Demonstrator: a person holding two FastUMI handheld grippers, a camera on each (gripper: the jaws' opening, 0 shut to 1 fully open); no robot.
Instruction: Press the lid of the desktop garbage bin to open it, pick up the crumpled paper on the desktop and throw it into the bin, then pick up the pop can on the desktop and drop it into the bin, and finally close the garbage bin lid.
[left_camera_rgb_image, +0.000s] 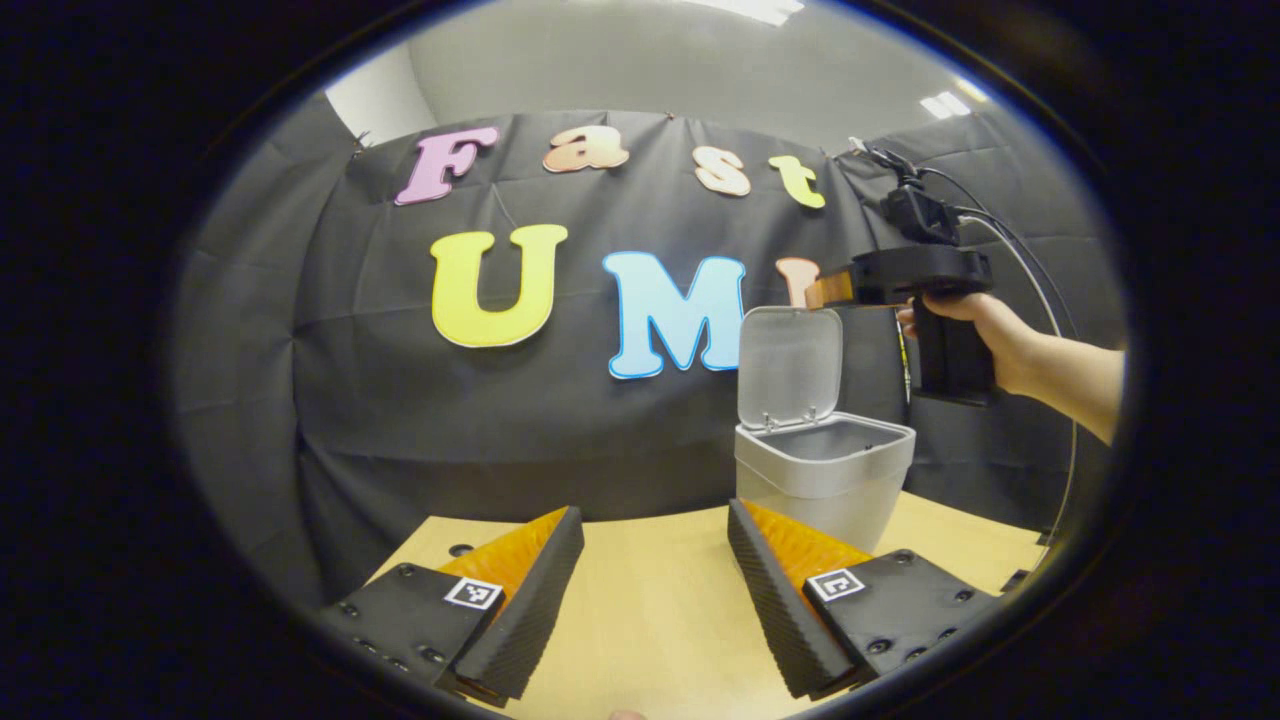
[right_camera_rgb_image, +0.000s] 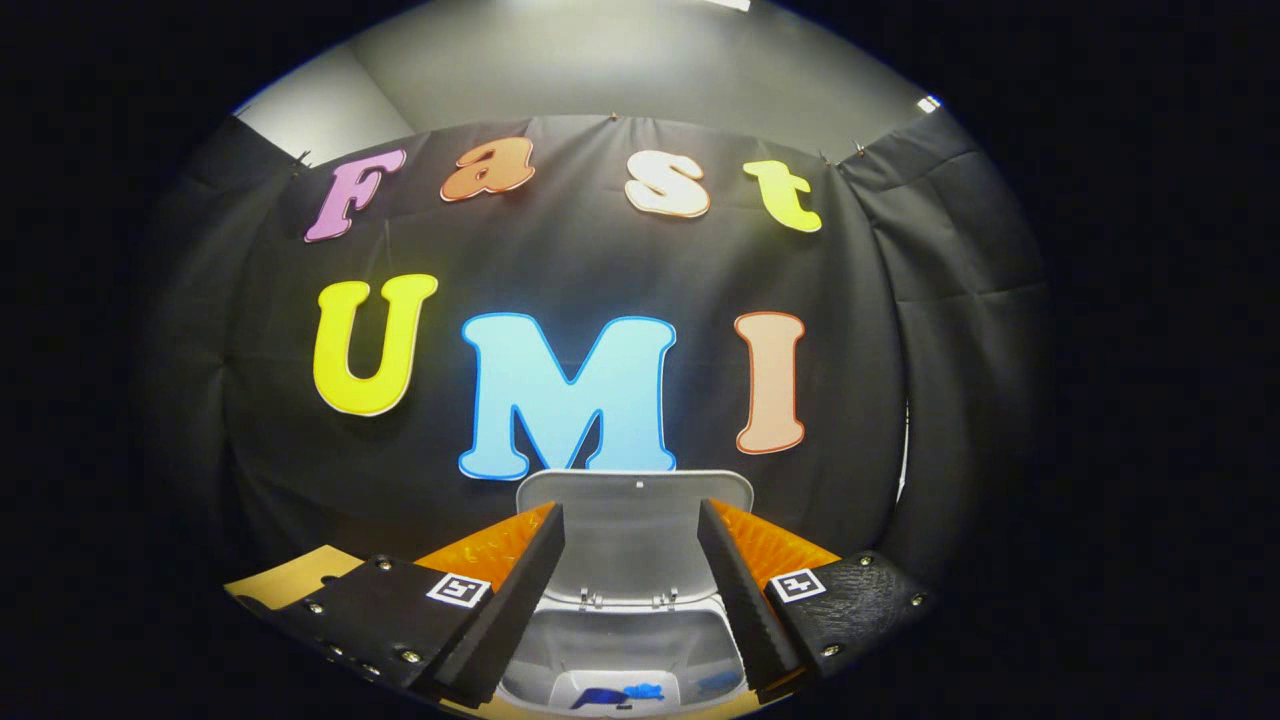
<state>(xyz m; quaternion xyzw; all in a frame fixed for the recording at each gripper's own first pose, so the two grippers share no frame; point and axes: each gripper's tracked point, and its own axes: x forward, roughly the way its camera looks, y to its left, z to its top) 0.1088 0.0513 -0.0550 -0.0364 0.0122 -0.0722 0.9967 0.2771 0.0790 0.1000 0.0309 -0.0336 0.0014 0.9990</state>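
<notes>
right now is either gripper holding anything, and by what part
Nothing is held. The left gripper has its fingers spread over bare table; the right gripper hangs open above the garbage bin, whose lid stands up.

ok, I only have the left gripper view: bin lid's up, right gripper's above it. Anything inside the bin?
Observer: Yes. In the right gripper view a blue-printed thing lies at the bottom of the bin. It's too small to tell if it's the can.
Operator: Right gripper holding anything?
Observer: No. The right gripper has its fingers spread, with nothing between them.
Operator: Where's it pointing?
Observer: Down over the bin's mouth. The lid stands upright, and its inner face sits centred between the fingers in that view.
</notes>
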